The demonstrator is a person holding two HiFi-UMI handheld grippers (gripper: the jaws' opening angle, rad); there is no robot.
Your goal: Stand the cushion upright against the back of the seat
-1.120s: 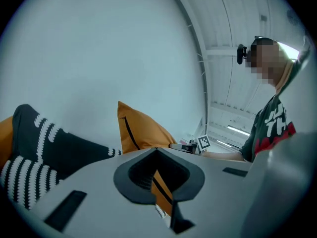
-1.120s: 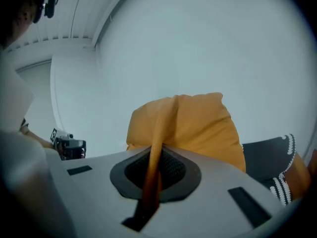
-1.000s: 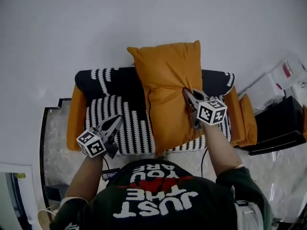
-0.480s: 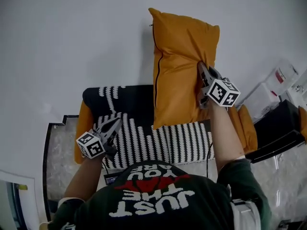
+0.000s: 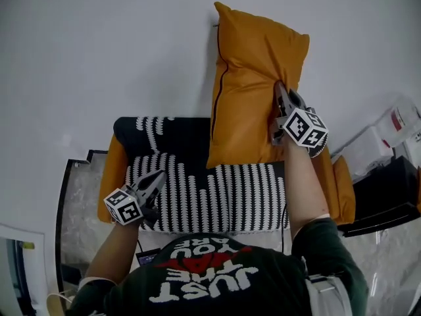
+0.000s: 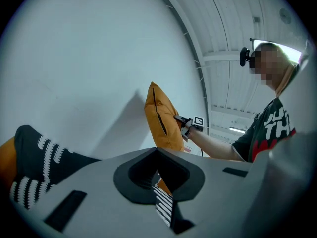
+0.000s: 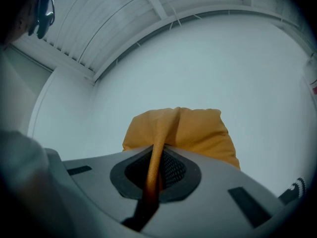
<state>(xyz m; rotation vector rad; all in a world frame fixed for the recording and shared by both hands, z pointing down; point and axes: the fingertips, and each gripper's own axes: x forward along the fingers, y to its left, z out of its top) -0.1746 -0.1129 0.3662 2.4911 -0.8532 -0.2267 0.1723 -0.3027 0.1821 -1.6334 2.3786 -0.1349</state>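
Two claws: right claw (image 5: 279,89) clamps upright cushion (image 5: 247,91); left claw (image 5: 160,175) closed, empty.

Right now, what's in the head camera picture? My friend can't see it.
The right gripper pinches an orange cushion, holding it upright at the back of a black-and-white striped seat, by a white wall. The left gripper hovers closed over the seat's front left.

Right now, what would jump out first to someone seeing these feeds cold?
A bright orange cushion held upright in front of the pale wall, a fold of it pinched in the right gripper. Below it sits the black-and-white striped seat, with the left gripper over its left side.
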